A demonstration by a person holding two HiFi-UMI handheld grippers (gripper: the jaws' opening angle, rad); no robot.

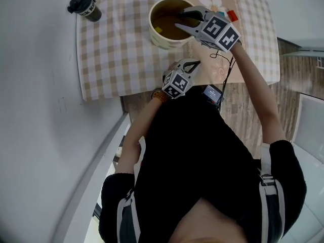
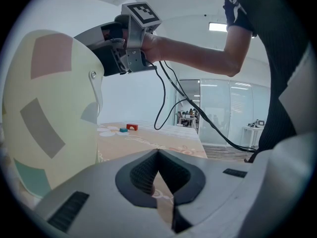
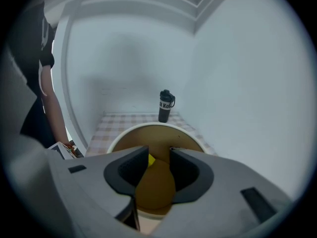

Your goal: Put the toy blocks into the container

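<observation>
A cream round container (image 1: 160, 38) stands on the checked tablecloth. A yellow block (image 3: 144, 159) lies inside it against the wall, also seen as a small yellow block (image 1: 158, 30) from the head view. My right gripper (image 1: 179, 20) hangs over the container's mouth, and its jaws (image 3: 158, 155) are open with nothing between them. A red block (image 1: 232, 15) and a teal block (image 2: 123, 130) lie on the table beyond the container. My left gripper (image 1: 197, 63) hovers at the table's near edge beside the container (image 2: 49, 118), with the jaws (image 2: 157, 153) shut and empty.
A black bottle (image 1: 85, 6) stands at the table's far left corner, seen also as a bottle (image 3: 166, 105) past the container. A cable (image 2: 166, 90) hangs from the right gripper. The white wall runs along the table's left side. Wooden floor lies to the right.
</observation>
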